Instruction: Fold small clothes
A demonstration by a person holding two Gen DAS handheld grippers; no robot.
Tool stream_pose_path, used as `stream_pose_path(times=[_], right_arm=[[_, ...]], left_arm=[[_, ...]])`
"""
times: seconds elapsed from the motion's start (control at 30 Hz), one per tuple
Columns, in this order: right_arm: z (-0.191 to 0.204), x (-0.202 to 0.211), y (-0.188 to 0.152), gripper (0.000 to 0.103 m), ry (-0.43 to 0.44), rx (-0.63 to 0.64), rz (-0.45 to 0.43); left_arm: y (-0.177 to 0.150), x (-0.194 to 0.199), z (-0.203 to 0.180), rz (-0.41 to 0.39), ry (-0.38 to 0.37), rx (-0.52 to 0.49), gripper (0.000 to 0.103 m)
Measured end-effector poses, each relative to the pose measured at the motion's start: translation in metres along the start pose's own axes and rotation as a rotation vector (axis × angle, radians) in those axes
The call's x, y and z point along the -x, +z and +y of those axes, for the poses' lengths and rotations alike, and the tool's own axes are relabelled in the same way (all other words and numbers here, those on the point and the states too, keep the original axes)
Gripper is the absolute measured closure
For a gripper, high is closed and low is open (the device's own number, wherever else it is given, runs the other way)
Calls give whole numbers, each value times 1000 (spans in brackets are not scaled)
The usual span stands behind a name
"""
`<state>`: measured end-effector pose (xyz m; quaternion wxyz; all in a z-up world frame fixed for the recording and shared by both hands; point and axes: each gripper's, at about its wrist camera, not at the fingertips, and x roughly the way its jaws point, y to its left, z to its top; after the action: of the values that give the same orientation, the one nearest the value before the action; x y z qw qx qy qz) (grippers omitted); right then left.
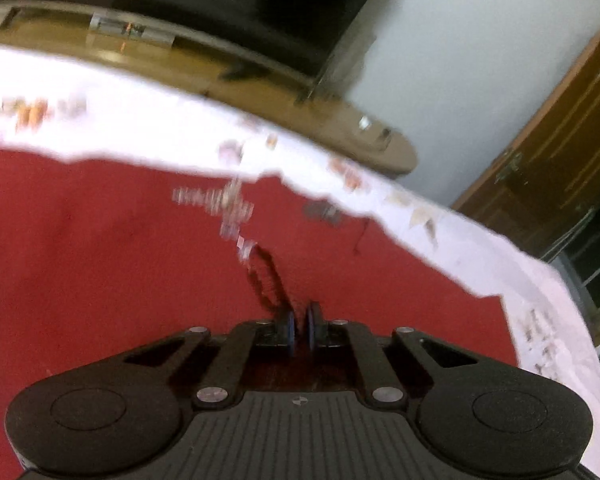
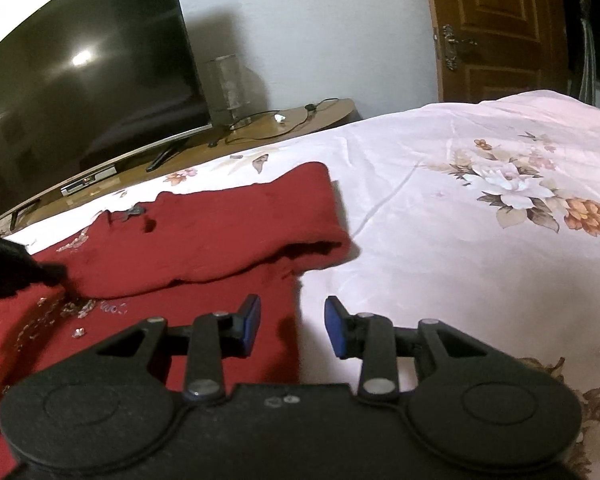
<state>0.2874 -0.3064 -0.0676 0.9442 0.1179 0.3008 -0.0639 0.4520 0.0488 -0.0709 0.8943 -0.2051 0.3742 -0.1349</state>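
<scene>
The red top (image 2: pixel 204 236) is spread near the bedsheet's (image 2: pixel 460 240) far edge, one sleeve folded in. Its cloth is pinched by the nearly closed left gripper (image 1: pixel 300 328); the right gripper (image 2: pixel 290 326) is held wide open, empty, over the hem. Gripping there seems next.

Dim indoor light, left view motion-blurred, TV (image 2: pixel 80 80) glare, fisheye edges

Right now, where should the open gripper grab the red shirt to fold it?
Probably the side hem of the red shirt, coming from the right over the bedsheet. That edge lies flat and free just before the right gripper, whose jaws stand open. The left gripper looks shut on the cloth.
</scene>
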Motion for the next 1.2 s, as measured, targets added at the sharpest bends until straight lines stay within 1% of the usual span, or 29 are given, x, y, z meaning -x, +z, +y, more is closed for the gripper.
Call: stream_pose_path(times=[0.07, 0.13, 0.27, 0.4, 0.53, 0.7, 0.73, 0.8, 0.83, 0.87, 0.9, 0.97, 1.0, 1.03, 1.07, 1.1, 1.17, 1.2], right_arm=[[-1, -2, 2, 67, 0, -3, 5], [-1, -6, 5, 67, 3, -6, 8], [5, -22, 13, 67, 19, 10, 9], [8, -47, 23, 67, 14, 17, 33], [6, -69, 25, 67, 2, 13, 84], [7, -76, 19, 68, -5, 31, 110], [6, -71, 21, 68, 12, 28, 105], [3, -55, 26, 66, 75, 0, 38], [2, -50, 30, 63, 91, 0, 10], [3, -51, 34, 62, 97, 3, 3], [2, -57, 37, 62, 103, -2, 17], [-5, -74, 41, 63, 121, -61, 78], [-10, -84, 41, 64, 134, -91, 105], [-13, -93, 39, 76, 138, -103, 133], [-13, -98, 37, 90, 148, -89, 152], [-12, -98, 36, 91, 163, -61, 144], [-9, -91, 35, 93, 131, 0, 122], [-8, -91, 32, 93, 120, 8, 125]], left_arm=[[11, 11, 3, -26, -3, -16, 97], [20, 23, 14, -42, 5, -16, 97], [28, 33, 43, -37, 51, -20, 97], [25, 35, 68, -15, 82, -5, 97], [18, 31, 86, -2, 105, 31, 97], [7, 13, 106, 47, 141, 50, 97], [5, 12, 108, 47, 137, 52, 97], [3, 10, 108, 41, 137, 41, 97], [3, 10, 106, 41, 140, 36, 97], [3, 9, 104, 41, 144, 32, 97], [4, 9, 103, 42, 148, 27, 97], [5, 10, 101, 43, 152, 20, 97], [5, 11, 100, 43, 153, 16, 97], [5, 11, 100, 38, 152, 13, 97], [5, 13, 98, 22, 154, 4, 97], [5, 16, 95, 4, 157, -17, 97], [3, 11, 92, 20, 181, -55, 97], [0, 8, 92, 19, 185, -58, 97]])
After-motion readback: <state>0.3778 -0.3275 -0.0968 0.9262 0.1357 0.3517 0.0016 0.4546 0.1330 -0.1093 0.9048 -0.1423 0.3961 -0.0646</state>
